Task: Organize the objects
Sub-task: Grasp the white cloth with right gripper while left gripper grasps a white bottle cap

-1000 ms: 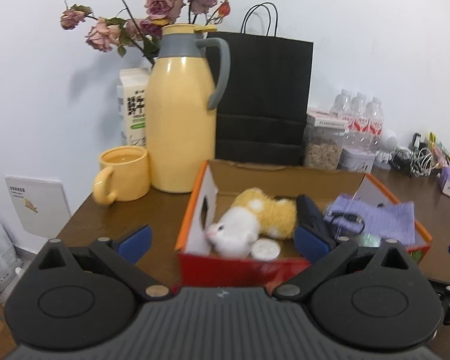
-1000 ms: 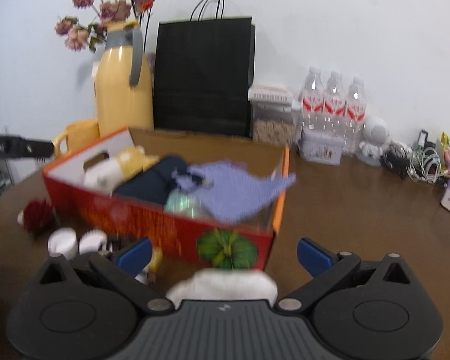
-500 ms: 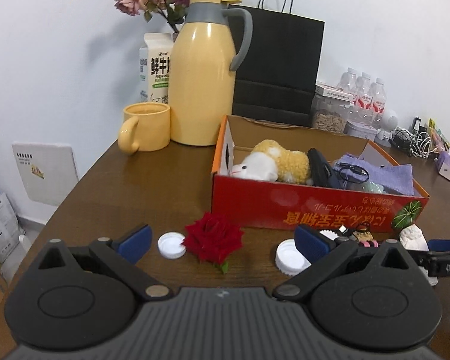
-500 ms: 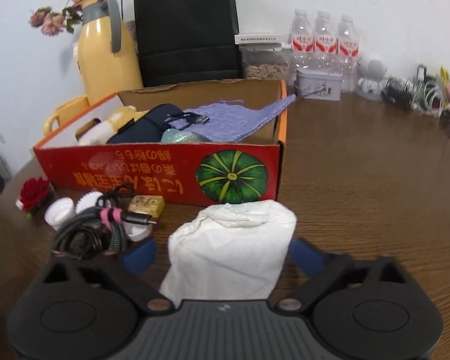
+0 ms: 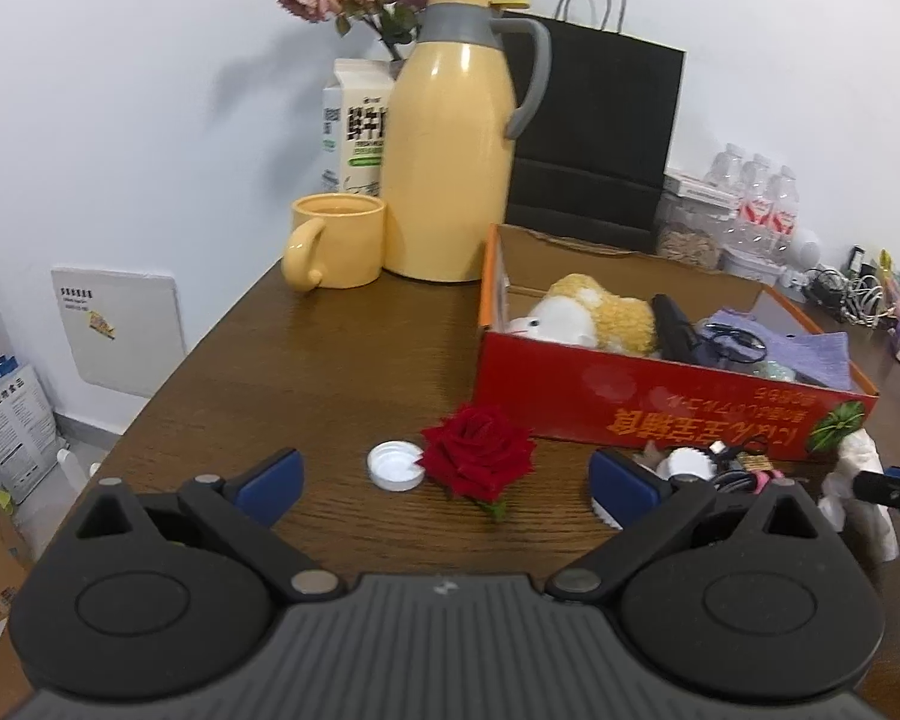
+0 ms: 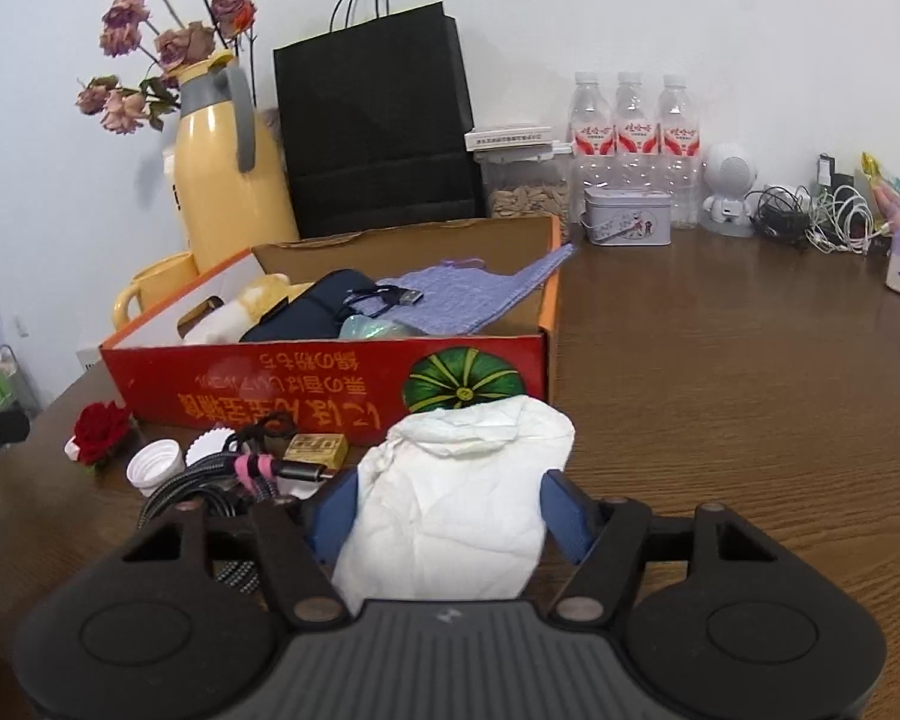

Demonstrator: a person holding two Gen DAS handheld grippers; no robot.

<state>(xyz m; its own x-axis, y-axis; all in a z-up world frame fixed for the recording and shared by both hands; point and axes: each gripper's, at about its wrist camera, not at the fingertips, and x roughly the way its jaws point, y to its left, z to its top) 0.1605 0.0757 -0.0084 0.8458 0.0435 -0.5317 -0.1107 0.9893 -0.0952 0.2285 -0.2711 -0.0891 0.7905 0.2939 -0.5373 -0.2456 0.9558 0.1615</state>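
I see each hand-held gripper (image 5: 444,474) (image 6: 450,507) as a black ribbed body with two round discs, silver pivot screws, and blue pads (image 5: 270,483) on the fingers.

Table (image 6: 720,372): box (image 6: 330,387) near the middle. In the box: plush toy (image 5: 594,315) at its left end, pouch (image 6: 309,312) beside it, cloth (image 6: 474,294) to the right, cable (image 6: 384,297) on top. Before the box, left to right: rose (image 5: 477,456), bottle cap (image 5: 395,465), cable bundle (image 6: 210,483), tissue (image 6: 462,498). Behind the box: mug (image 5: 336,249), jug (image 5: 450,138), paper bag (image 6: 378,120), bottles (image 6: 633,138), tin (image 6: 627,216).
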